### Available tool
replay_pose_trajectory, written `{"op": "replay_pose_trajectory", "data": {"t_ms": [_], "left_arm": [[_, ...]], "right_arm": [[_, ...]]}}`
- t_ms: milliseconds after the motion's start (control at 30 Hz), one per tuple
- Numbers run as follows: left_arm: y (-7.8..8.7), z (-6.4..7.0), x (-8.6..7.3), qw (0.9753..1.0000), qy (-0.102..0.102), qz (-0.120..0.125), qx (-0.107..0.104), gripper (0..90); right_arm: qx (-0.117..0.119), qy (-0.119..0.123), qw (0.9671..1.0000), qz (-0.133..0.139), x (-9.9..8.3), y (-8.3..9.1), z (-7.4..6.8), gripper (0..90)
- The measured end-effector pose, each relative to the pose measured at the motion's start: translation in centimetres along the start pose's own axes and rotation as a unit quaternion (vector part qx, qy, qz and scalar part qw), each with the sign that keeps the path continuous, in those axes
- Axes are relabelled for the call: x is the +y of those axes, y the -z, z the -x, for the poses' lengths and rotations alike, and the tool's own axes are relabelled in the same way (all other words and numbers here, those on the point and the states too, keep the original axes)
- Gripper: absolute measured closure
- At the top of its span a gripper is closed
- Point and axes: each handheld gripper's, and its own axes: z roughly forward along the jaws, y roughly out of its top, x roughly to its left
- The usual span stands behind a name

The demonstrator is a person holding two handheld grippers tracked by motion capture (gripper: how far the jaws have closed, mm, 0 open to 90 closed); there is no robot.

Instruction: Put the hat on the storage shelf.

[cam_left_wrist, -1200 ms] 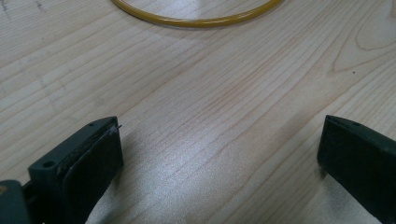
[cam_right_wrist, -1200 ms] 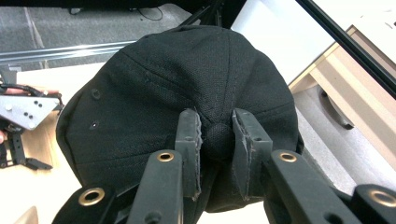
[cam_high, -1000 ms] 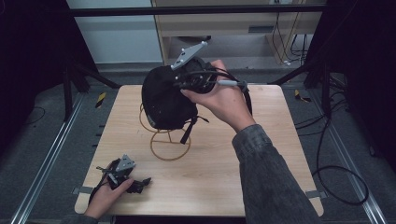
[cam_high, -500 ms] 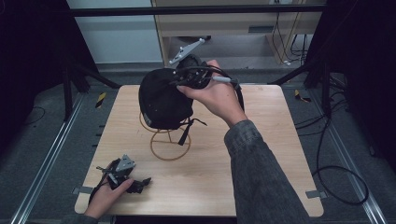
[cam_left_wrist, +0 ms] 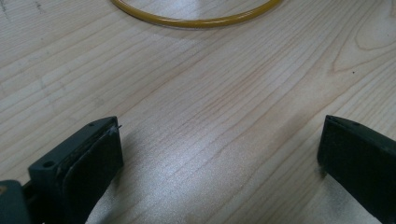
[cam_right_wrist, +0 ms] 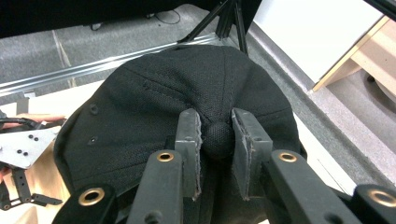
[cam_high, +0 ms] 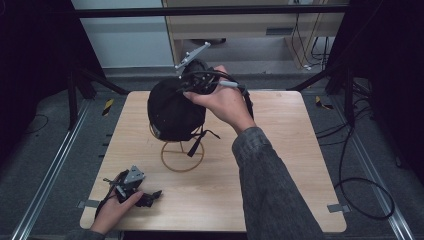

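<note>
Cap (cam_high: 172, 112) has shifted up-left, probably seating on stand (cam_high: 181, 156); right gripper (cam_right_wrist: 217, 140) pinches its top button; left gripper (cam_left_wrist: 219, 154) gapes empty.

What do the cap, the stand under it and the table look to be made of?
Cap: black woven cloth, matte, going by the visible weave, stitched seams and eyelets; the right claw pinches its fabric-covered top button. Stand: thin yellowish wire or rod with a slight gloss, probably coated metal, though the look leaves that open. Table: pale wood or wood-look laminate, smooth, with clear grain lines.
</note>
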Motion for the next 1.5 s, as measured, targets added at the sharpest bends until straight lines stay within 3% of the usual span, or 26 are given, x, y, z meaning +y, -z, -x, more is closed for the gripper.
{"op": "replay_pose_trajectory", "data": {"t_ms": [500, 767, 1033, 1500], "left_arm": [[0.0, 0.0, 0.0, 1.0000, -0.001, 0.000, -0.001, 0.0], [0.0, 0.0, 0.0, 1.0000, -0.001, 0.000, -0.001, 0.0], [0.0, 0.0, 0.0, 1.0000, -0.001, 0.000, 0.000, 0.0], [0.0, 0.0, 0.0, 1.0000, -0.001, 0.000, -0.001, 0.0]], "right_arm": [[0.007, 0.004, 0.9996, -0.029, 0.5, -3.1, -0.7, 73.3], [0.006, 0.006, 0.9993, -0.037, 0.6, -3.8, -1.0, 72.5], [0.001, -0.001, 0.9997, -0.025, 0.6, -3.0, -1.0, 64.7], [0.001, -0.012, 0.9999, -0.002, -0.8, -0.1, -0.9, 63.9]]}}
